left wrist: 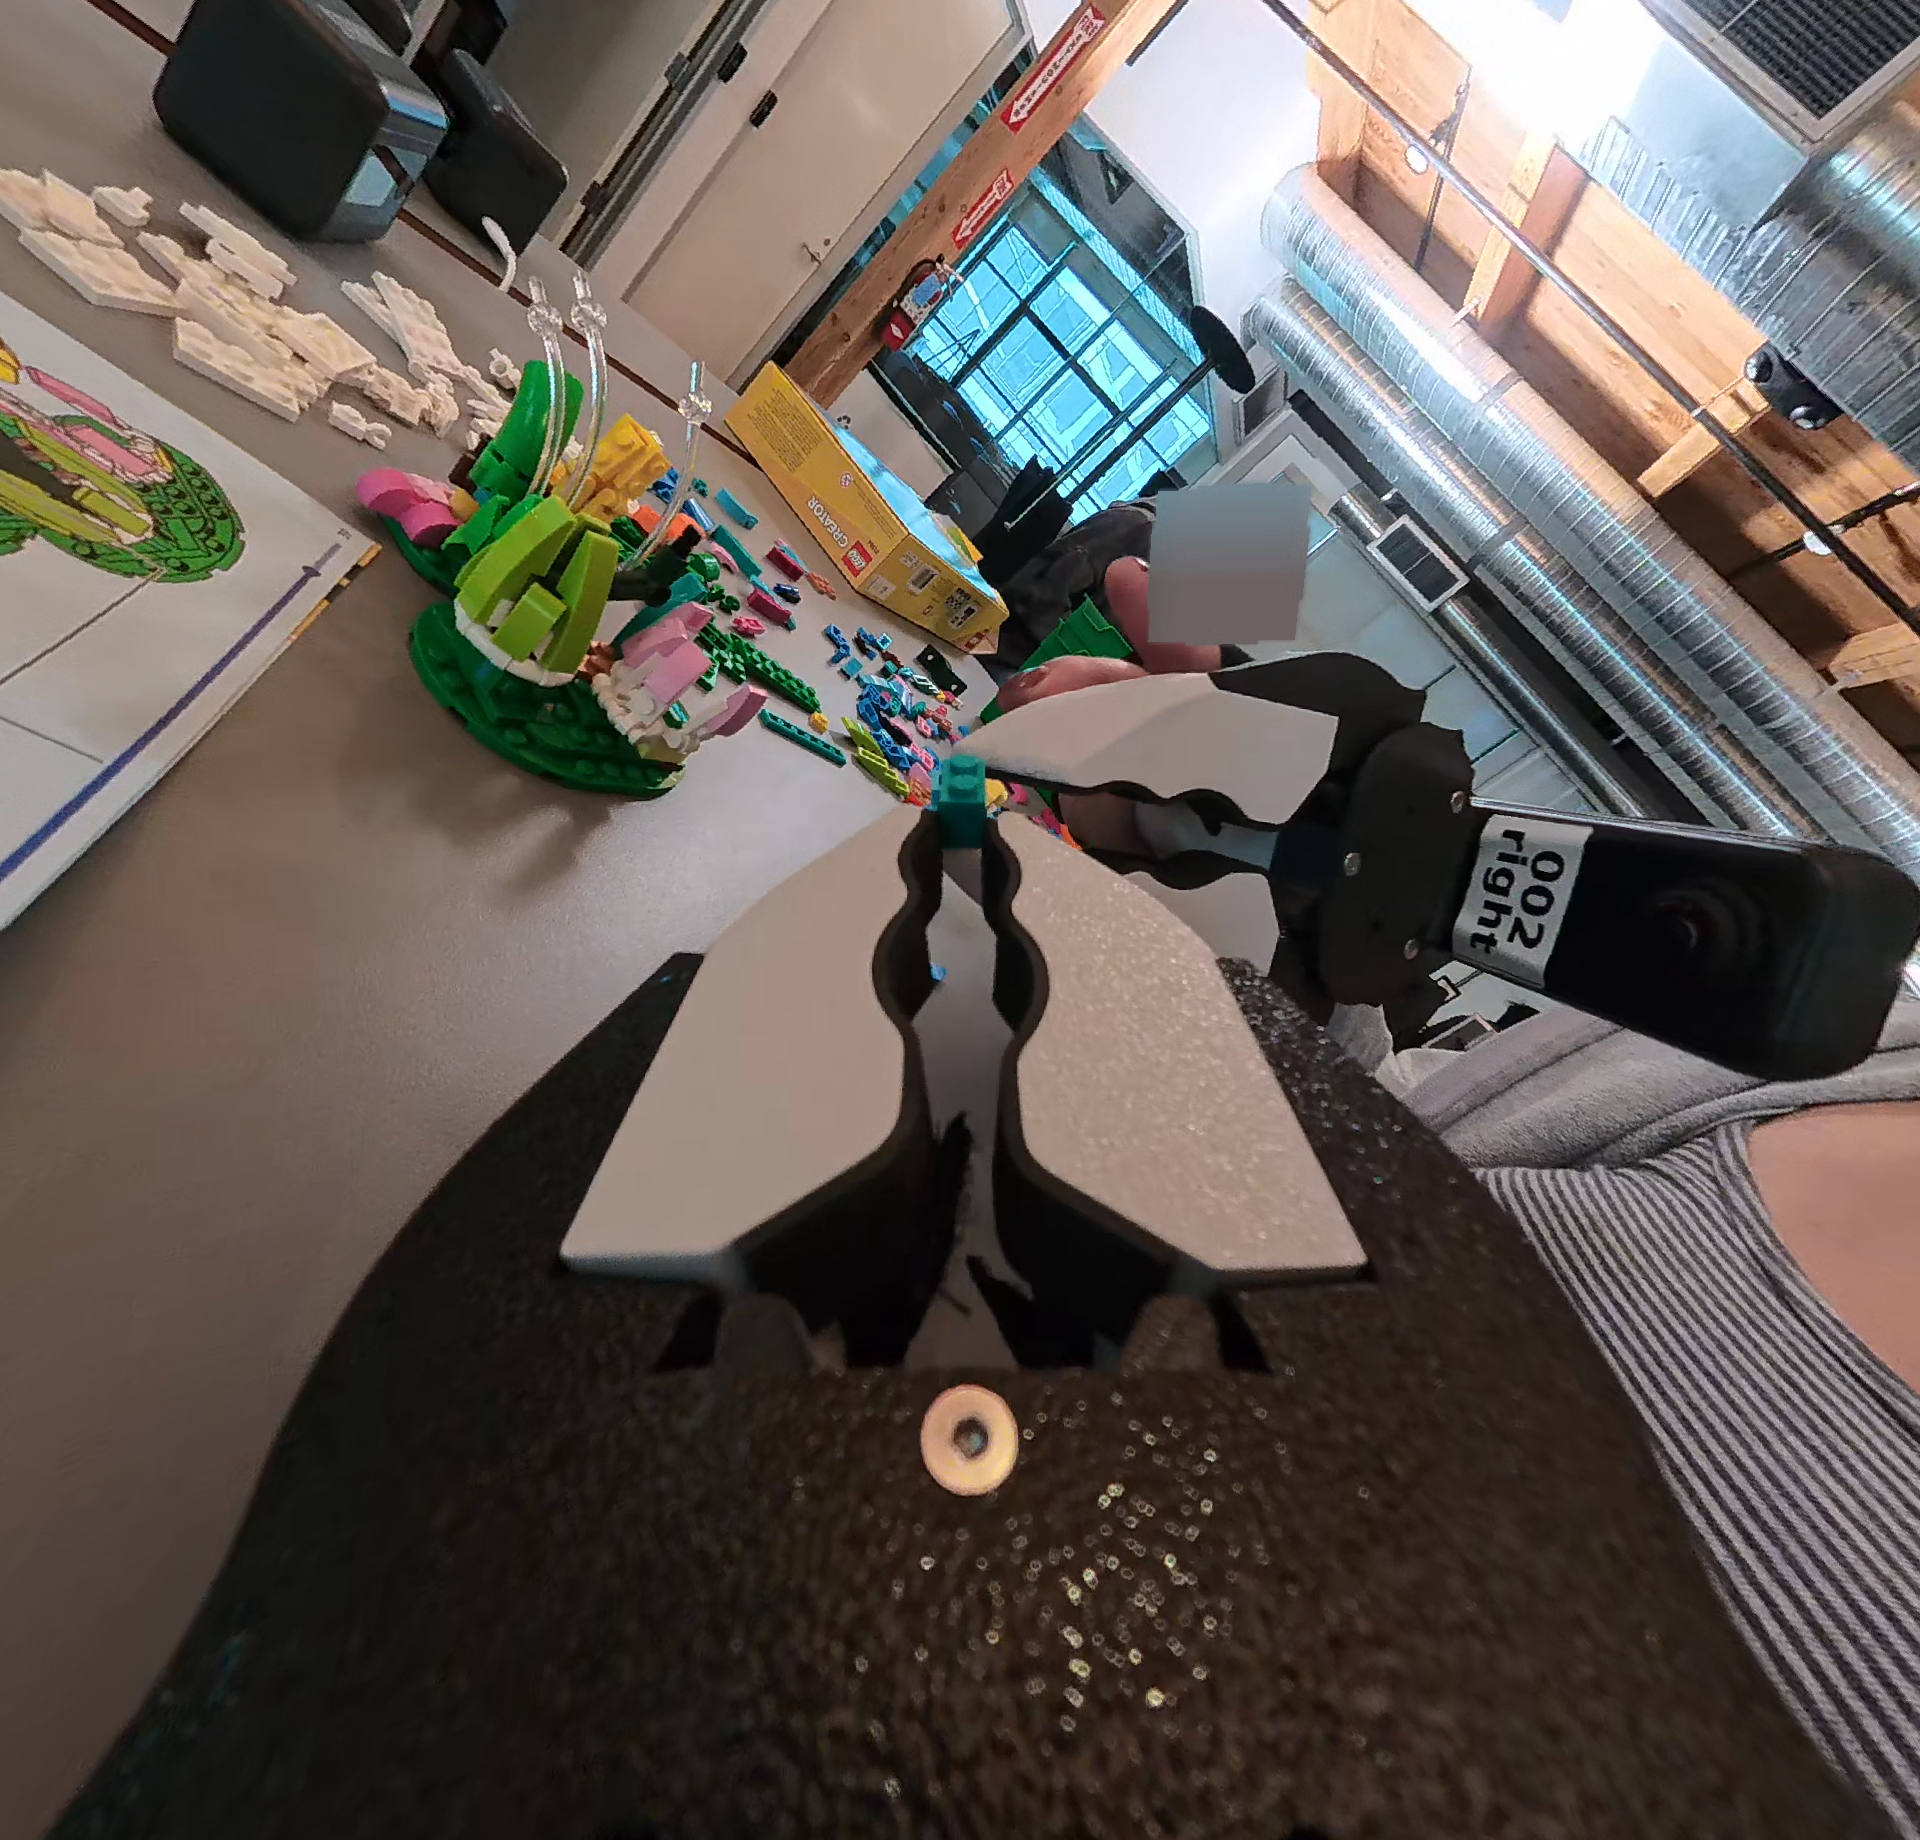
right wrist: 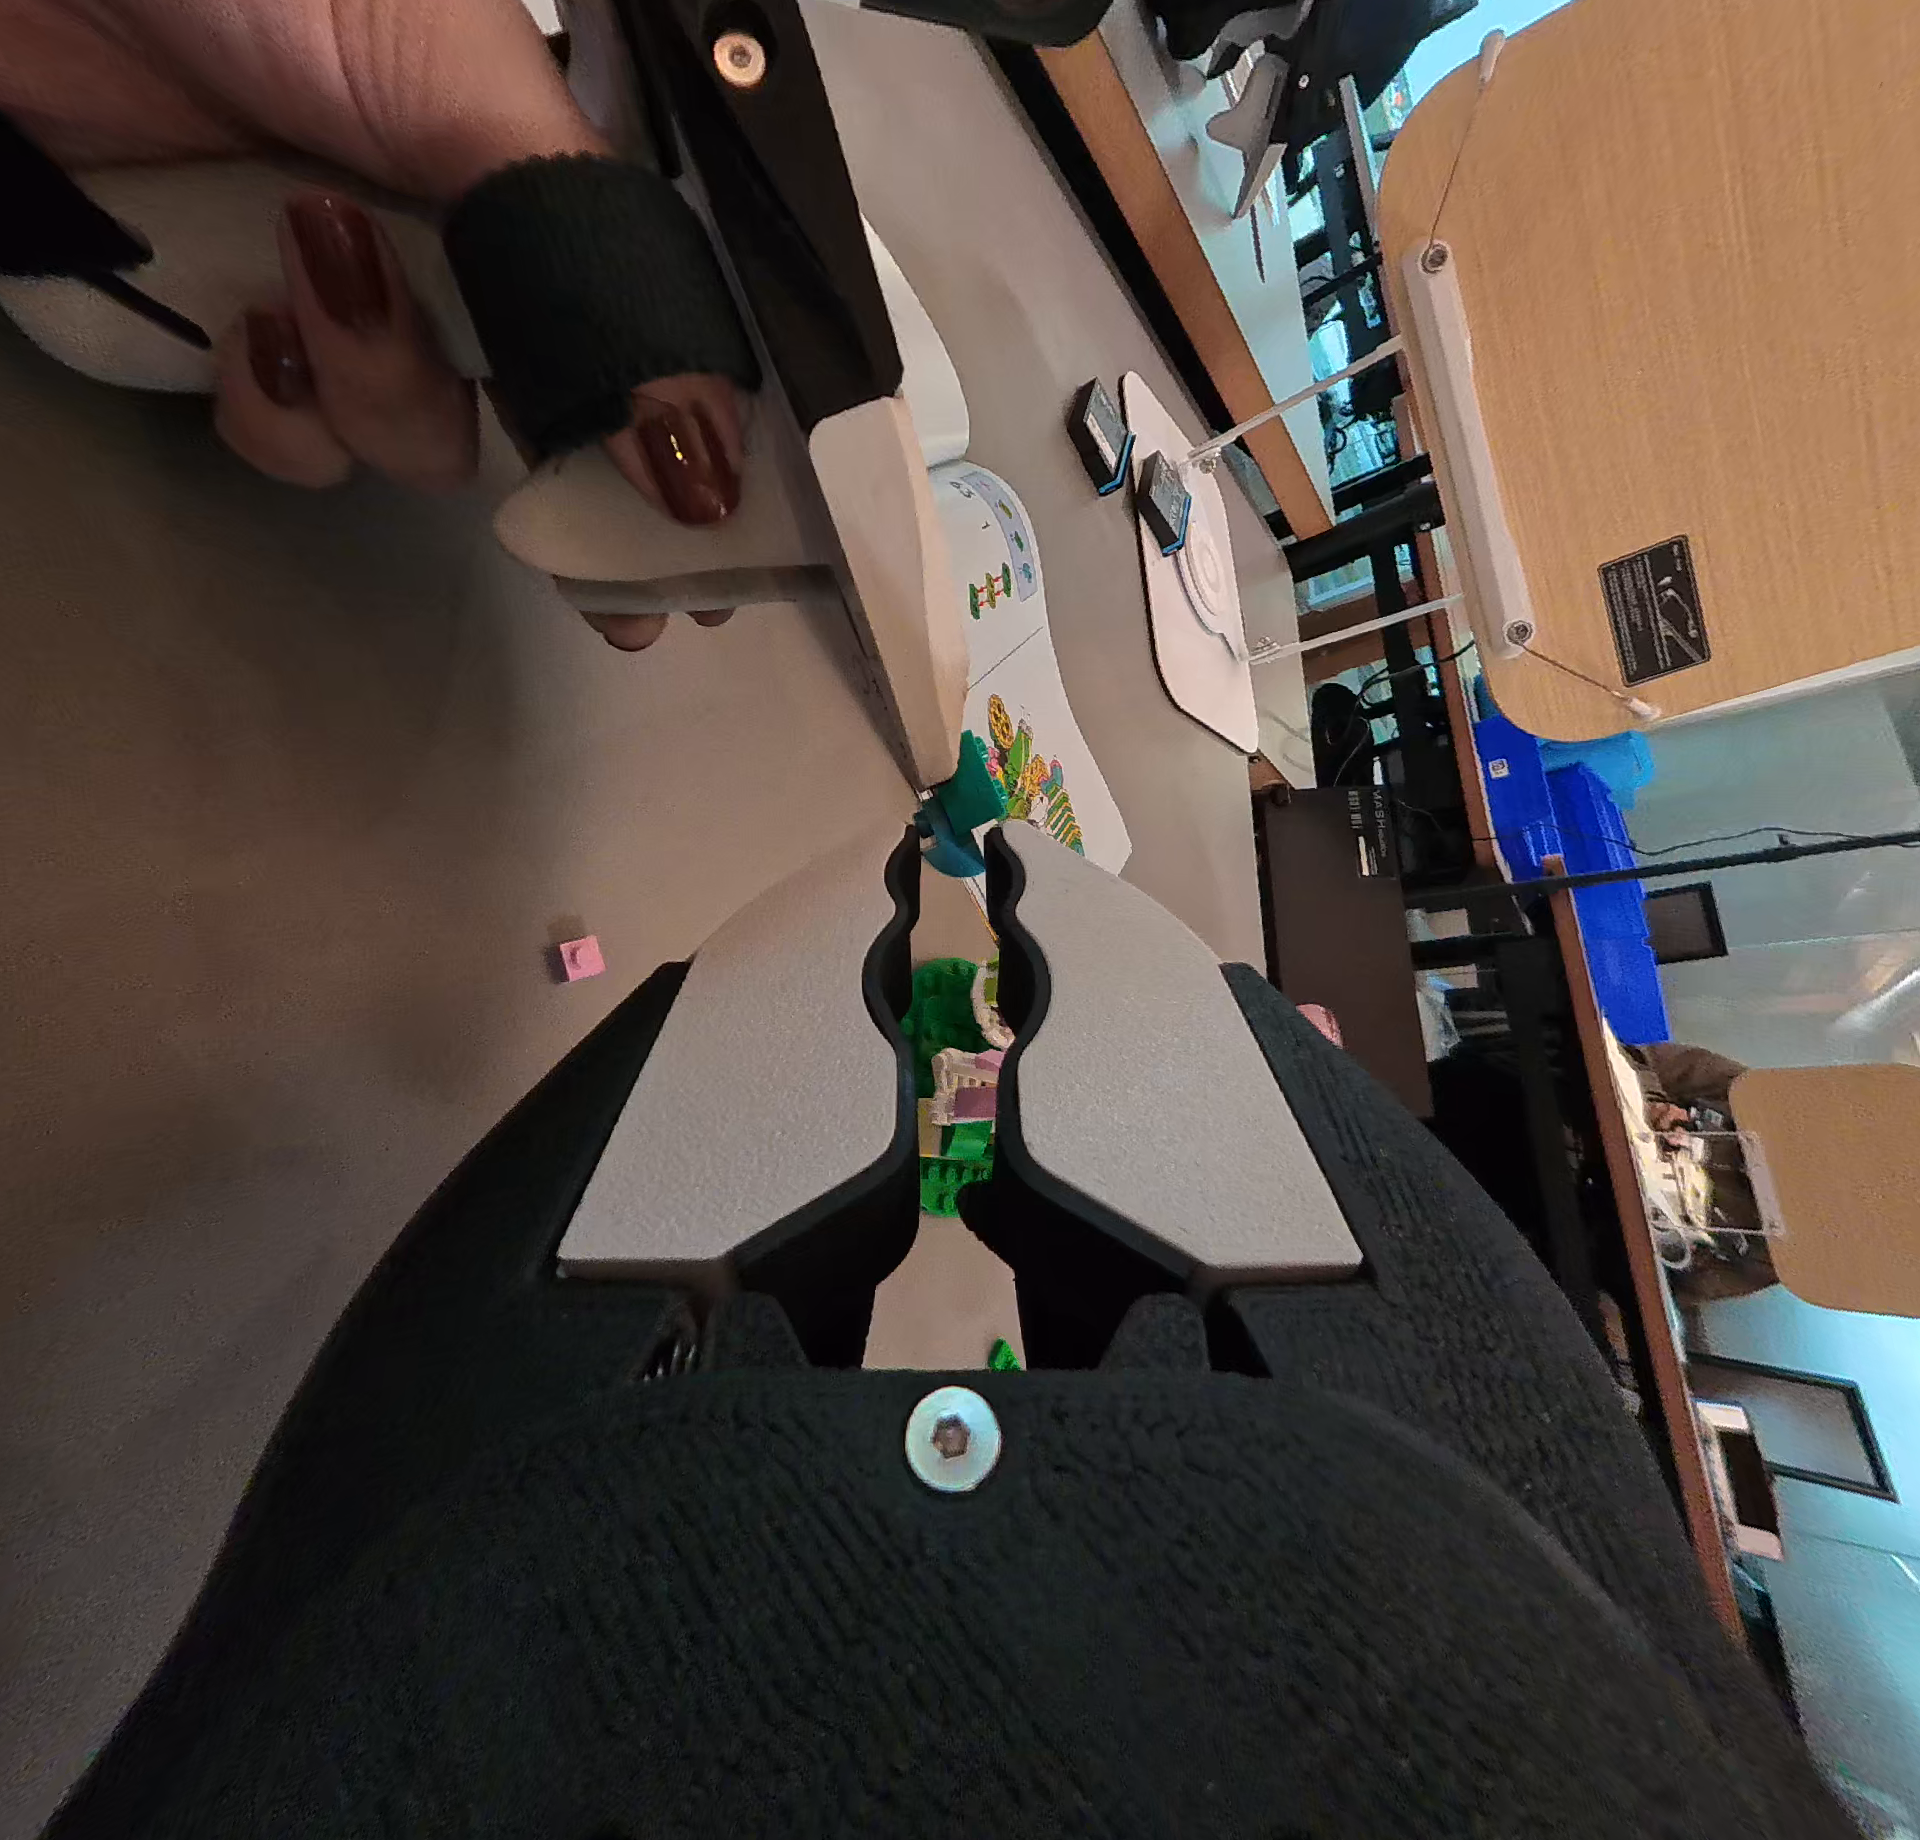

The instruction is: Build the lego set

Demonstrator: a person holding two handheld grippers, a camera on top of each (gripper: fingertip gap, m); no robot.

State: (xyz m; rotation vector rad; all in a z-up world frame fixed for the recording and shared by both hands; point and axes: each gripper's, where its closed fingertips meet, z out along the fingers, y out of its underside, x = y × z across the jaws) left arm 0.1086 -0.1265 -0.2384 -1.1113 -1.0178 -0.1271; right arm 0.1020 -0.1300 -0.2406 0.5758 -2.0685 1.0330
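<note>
My left gripper [left wrist: 961, 840] is shut on a small teal brick [left wrist: 957, 801], held above the table. My right gripper [right wrist: 951, 840] is shut on a small blue rounded piece [right wrist: 954, 855] and holds it against the teal brick [right wrist: 975, 777]. In the left wrist view the right gripper [left wrist: 987, 767] comes in from the right, its tips at the brick. In the right wrist view the left gripper [right wrist: 928, 777] comes in from the upper left, held by a hand. The partly built green, lime and pink flower model [left wrist: 561, 647] stands on the table; it also shows between my right fingers [right wrist: 951, 1021].
An open instruction booklet [left wrist: 104, 564] lies left of the model. White plates [left wrist: 239, 304] lie behind it, a heap of loose coloured pieces [left wrist: 883, 710] and a yellow box [left wrist: 862, 512] to its right. A lone pink brick [right wrist: 579, 959] sits on the grey table [right wrist: 312, 959].
</note>
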